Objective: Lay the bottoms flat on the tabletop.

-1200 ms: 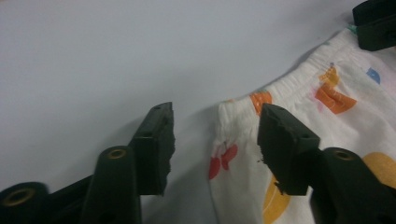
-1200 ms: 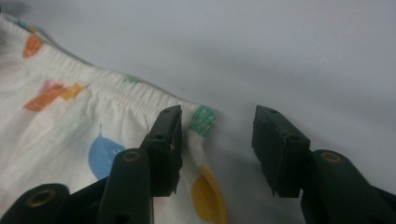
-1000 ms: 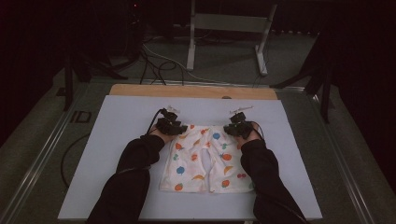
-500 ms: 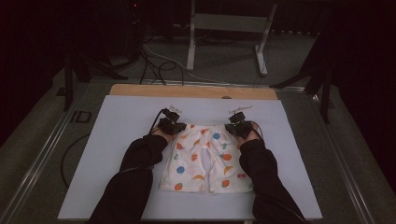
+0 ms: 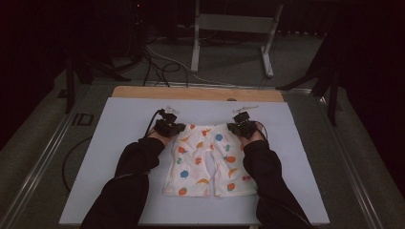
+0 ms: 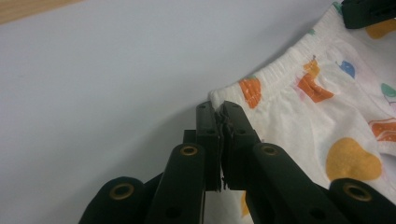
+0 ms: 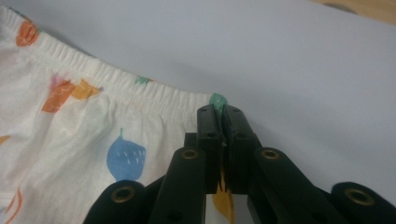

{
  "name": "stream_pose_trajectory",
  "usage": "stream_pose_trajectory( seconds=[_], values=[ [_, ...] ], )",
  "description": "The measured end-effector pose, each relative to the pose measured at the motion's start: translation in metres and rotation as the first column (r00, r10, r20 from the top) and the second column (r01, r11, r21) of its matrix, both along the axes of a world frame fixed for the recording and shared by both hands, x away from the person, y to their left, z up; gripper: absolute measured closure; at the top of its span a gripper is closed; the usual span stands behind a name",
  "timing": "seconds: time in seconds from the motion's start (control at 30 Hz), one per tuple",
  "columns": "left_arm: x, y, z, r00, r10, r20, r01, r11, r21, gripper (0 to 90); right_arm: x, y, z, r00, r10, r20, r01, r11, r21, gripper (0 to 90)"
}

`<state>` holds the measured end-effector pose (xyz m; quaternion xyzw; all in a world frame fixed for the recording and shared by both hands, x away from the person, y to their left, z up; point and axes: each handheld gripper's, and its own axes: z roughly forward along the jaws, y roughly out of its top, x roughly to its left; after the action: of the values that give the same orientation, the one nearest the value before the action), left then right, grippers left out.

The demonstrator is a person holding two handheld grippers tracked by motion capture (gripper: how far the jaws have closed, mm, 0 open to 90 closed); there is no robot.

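Note:
A pair of white children's shorts (image 5: 207, 160) printed with coloured fruit lies flat on the pale mat (image 5: 119, 129), waistband toward the far edge, legs toward the person. My left gripper (image 5: 173, 128) is shut on the waistband's left corner (image 6: 219, 100), its black jaws pressed together over the fabric. At the opposite end of the elastic waistband (image 7: 140, 91), my right gripper (image 5: 239, 125) is shut on the right corner (image 7: 217, 100). In the left gripper view, the right gripper (image 6: 369, 11) shows at the upper right.
The mat lies on a table with a wooden strip (image 5: 196, 93) along its far edge. Beyond it stand a metal frame (image 5: 234, 33) and cables (image 5: 157, 62) on the floor. A cable (image 5: 71, 157) loops off the mat's left side.
Both grippers have shifted slightly toward the far edge, drawing the shorts along the mat and stretching the waistband flatter.

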<state>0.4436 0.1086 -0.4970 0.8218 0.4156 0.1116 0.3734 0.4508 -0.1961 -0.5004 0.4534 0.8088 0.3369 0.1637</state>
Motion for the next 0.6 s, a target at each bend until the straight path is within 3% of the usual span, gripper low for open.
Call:
stream_pose_trajectory(
  seconds=[0.23, 0.6],
  values=[
    [0.010, 0.007, 0.000, 0.9996, 0.027, 0.000, -0.027, 0.9996, 0.010, 87.5, 0.007, 0.013, 0.005, 0.9998, 0.008, 0.017, -0.008, 0.9998, -0.019, 87.4],
    [0.033, 0.005, 0.004, 0.9974, 0.051, 0.052, -0.051, 0.9987, 0.006, 87.4, 0.030, 0.017, 0.011, 0.9991, -0.038, 0.022, 0.038, 0.9992, -0.015, 87.4]
  ],
)
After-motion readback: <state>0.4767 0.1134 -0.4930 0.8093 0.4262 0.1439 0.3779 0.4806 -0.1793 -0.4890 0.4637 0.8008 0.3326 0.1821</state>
